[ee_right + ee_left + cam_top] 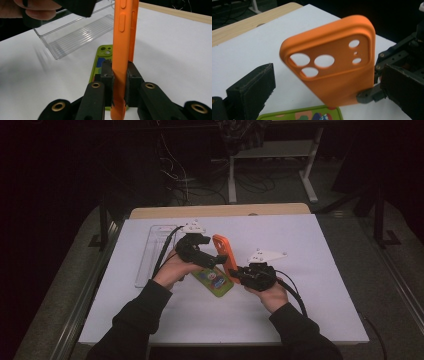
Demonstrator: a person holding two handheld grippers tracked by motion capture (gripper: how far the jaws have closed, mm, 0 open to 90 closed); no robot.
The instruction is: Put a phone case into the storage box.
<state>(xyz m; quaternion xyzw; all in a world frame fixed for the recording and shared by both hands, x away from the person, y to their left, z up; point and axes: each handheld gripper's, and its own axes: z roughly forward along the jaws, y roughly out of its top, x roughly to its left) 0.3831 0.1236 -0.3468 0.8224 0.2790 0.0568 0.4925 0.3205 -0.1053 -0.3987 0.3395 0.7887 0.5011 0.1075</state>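
Note:
An orange phone case (223,251) stands upright above the table, and my right gripper (239,273) is shut on its lower end. In the right gripper view the case (123,30) shows edge-on, pinched between the jaws of the right gripper (120,82). My left gripper (216,260) is open beside the case. In the left gripper view the case's (332,67) camera cut-outs face the camera, between the spread jaws of the left gripper (327,85) and touching neither. A green phone case (214,281) with a cartoon print lies flat below.
A clear plastic tray (154,251) lies at the left of the white table top (310,270); it also shows in the right gripper view (75,37). A wooden edge (220,211) runs along the far side. Desk legs and cables stand beyond.

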